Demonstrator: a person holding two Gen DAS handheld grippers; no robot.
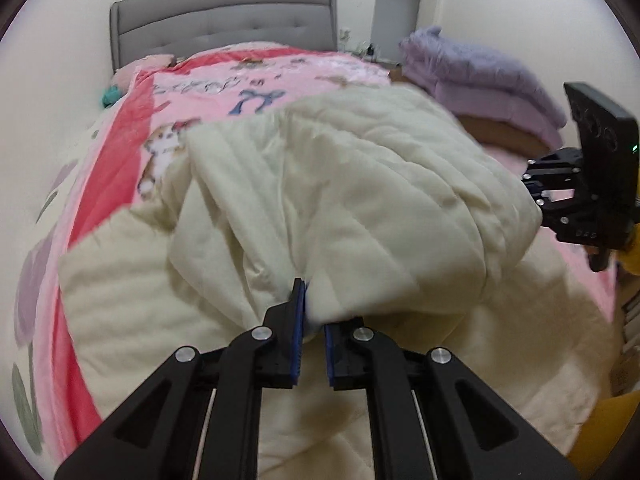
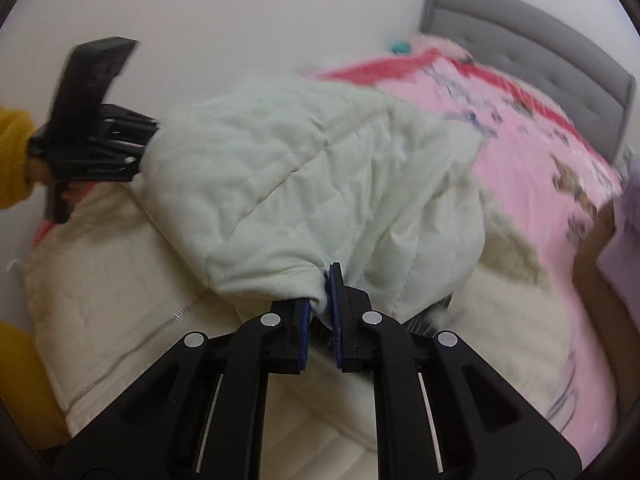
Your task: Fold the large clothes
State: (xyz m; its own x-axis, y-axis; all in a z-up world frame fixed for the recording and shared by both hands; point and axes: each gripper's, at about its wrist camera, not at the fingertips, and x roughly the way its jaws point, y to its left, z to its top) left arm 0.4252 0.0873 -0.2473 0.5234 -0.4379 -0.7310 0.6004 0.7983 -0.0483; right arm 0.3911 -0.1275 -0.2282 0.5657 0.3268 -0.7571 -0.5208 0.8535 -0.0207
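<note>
Over pink bedding point(image 1: 256, 80), both claws point(image 1: 314, 312) point(image 2: 324, 300) pinch the cream quilted coat point(image 1: 360, 184).

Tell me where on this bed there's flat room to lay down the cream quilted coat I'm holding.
Free: the pink blanket between the cream coat and grey headboard. Crowded: the purple folded pile at the side, and small plush things by the headboard's wall corner.

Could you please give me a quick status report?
Both hand-held grippers, left and right, shut on cream quilted padded coat. Coat half lifted over pink bedspread. Nothing blocking.
</note>
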